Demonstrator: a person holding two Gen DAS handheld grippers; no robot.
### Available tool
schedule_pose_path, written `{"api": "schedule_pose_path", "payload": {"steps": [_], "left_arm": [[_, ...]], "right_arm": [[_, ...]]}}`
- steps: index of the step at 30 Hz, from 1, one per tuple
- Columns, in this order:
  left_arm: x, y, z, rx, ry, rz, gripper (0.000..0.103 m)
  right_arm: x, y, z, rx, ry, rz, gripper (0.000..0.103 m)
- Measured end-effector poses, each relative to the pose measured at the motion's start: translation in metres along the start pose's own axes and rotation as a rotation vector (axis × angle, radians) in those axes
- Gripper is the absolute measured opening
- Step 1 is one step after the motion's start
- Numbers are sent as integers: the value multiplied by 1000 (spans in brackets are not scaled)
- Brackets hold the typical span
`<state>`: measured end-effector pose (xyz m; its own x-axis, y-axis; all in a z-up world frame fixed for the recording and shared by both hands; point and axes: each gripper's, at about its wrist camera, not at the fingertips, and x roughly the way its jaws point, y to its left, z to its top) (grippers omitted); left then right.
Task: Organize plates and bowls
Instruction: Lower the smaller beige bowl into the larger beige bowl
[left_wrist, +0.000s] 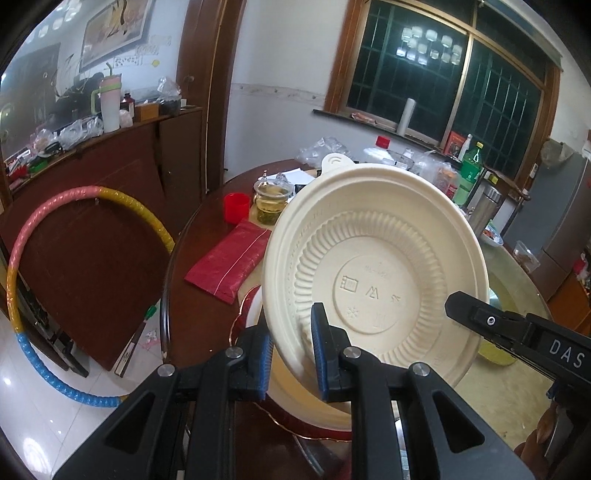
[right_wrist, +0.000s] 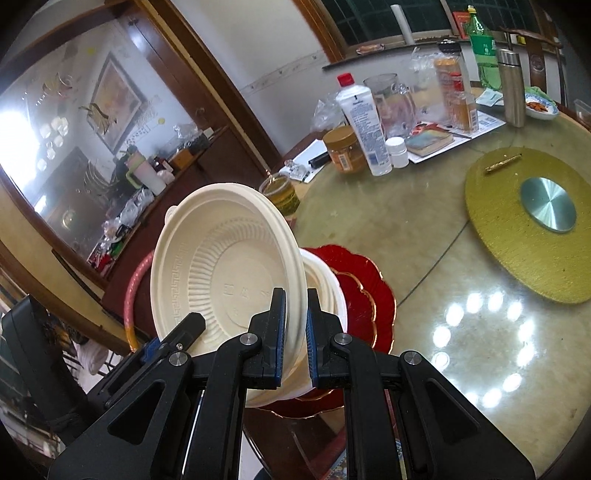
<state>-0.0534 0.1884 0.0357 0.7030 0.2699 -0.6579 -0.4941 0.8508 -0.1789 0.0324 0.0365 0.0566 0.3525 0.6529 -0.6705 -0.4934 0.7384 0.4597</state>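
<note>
A cream plastic bowl (left_wrist: 376, 258) (right_wrist: 229, 251) hangs tilted on edge, its ribbed underside facing both cameras. My left gripper (left_wrist: 291, 332) is shut on its lower rim. My right gripper (right_wrist: 295, 299) is shut on the rim at the opposite side. One right finger (left_wrist: 469, 310) shows at the bowl's right edge in the left wrist view. A left finger (right_wrist: 192, 325) shows at lower left in the right wrist view. Just below the bowl, a stack of white bowls (right_wrist: 327, 284) rests on red scalloped plates (right_wrist: 365, 291) (left_wrist: 242, 314) with gold rims.
The round glass-topped table (right_wrist: 406, 229) carries a gold turntable (right_wrist: 517, 258), bottles and jars (right_wrist: 364, 125) at the far side, a glass tea jar (left_wrist: 269, 203), a red cup (left_wrist: 236, 206) and a red packet (left_wrist: 229, 258). A coloured hoop (left_wrist: 22, 258) leans by the cabinet on the left.
</note>
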Motion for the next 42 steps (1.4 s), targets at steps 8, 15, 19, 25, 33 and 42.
{"api": "schedule_pose_path", "payload": {"steps": [8, 15, 19, 25, 33, 42], "left_arm": [[1, 9, -1, -4, 15, -4, 18], [8, 10, -5, 5, 47, -4, 18], [11, 13, -6, 8, 58, -2, 18], [13, 14, -6, 18, 69, 5, 18], [16, 13, -8, 33, 85, 13, 19], [19, 12, -7, 57, 100, 15, 20]], "right_arm": [[10, 8, 1, -26, 30, -25, 10], [16, 9, 0, -40, 62, -46, 10], [20, 8, -1, -47, 77, -54, 10], [21, 8, -3, -56, 86, -63, 10], [25, 6, -5, -62, 108, -69, 10], [26, 5, -5, -65, 122, -72, 11]]}}
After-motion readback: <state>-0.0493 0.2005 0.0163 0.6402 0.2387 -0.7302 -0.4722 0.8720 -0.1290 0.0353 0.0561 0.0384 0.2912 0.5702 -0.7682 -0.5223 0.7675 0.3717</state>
